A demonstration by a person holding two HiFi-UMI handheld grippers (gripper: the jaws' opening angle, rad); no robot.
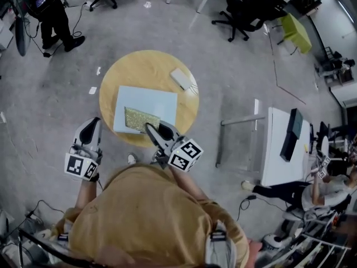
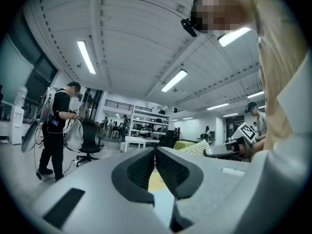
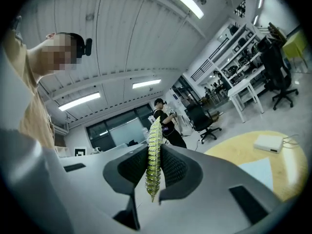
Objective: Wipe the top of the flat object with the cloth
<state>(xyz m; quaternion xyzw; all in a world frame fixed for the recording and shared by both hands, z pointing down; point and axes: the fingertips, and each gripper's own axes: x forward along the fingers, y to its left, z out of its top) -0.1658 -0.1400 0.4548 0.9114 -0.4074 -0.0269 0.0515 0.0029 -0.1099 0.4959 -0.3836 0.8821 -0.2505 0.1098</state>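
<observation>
Cloth (image 1: 138, 119), yellow-green and knobbly, sits over the near edge of the pale blue flat object (image 1: 153, 100), which lies mid-table on the round wooden table (image 1: 120, 71). We cannot tell whether the cloth touches it. Our right gripper (image 1: 149, 126) has its jaws narrowed onto the cloth's near end, pinching it edgewise. Our left gripper (image 1: 93, 123) hangs just off the table's near-left edge, jaws pressed together on nothing. A white box (image 1: 181, 79) rests by the far-right edge.

The head camera looks steeply down onto the round table (image 1: 146, 66). Both gripper cameras sit low by its near edge, tilted toward the ceiling (image 2: 126, 43); the right one shares the table's far edge.
</observation>
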